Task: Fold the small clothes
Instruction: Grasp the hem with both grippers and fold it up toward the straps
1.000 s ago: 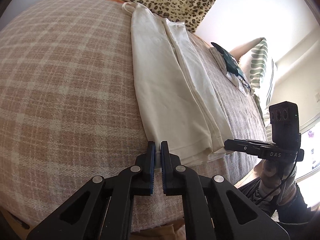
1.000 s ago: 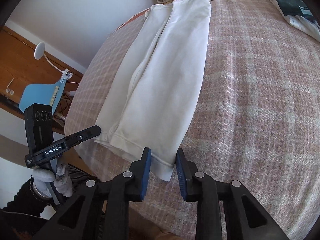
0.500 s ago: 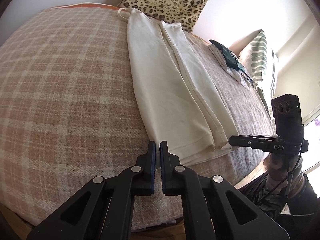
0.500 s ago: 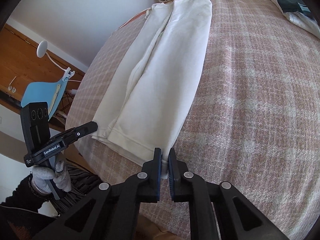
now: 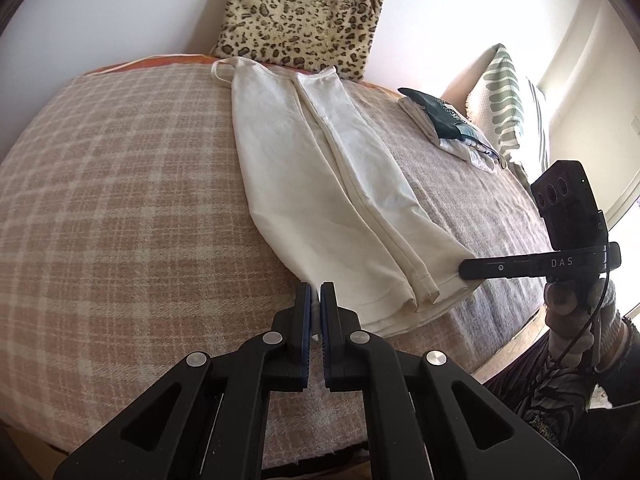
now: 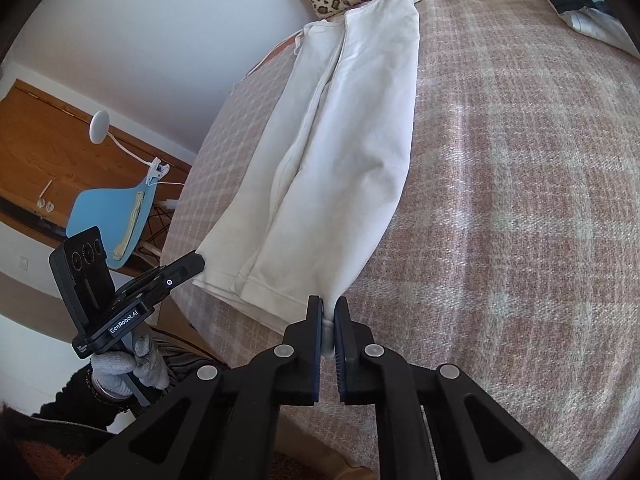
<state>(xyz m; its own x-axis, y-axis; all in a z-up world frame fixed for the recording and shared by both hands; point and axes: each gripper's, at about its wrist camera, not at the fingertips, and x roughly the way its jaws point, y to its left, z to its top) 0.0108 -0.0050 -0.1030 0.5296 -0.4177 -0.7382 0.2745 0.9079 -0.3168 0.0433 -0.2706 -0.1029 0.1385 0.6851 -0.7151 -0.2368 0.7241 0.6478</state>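
A cream garment, folded lengthwise into a long strip, lies on the plaid bed cover; it also shows in the right wrist view. My left gripper is shut on the near left hem corner. My right gripper is shut on the near right hem corner, which is lifted slightly off the cover. Each gripper shows in the other's view: the right one and the left one, both at the hem.
A leopard-print bag stands at the far end against the wall. A folded pile of clothes and a green patterned pillow lie to the right. A blue chair stands beside the bed. The bed edge is just below the grippers.
My right gripper closed on the hem corner and has lifted it slightly. My left gripper stayed shut on its corner, and the view has pulled back a little.
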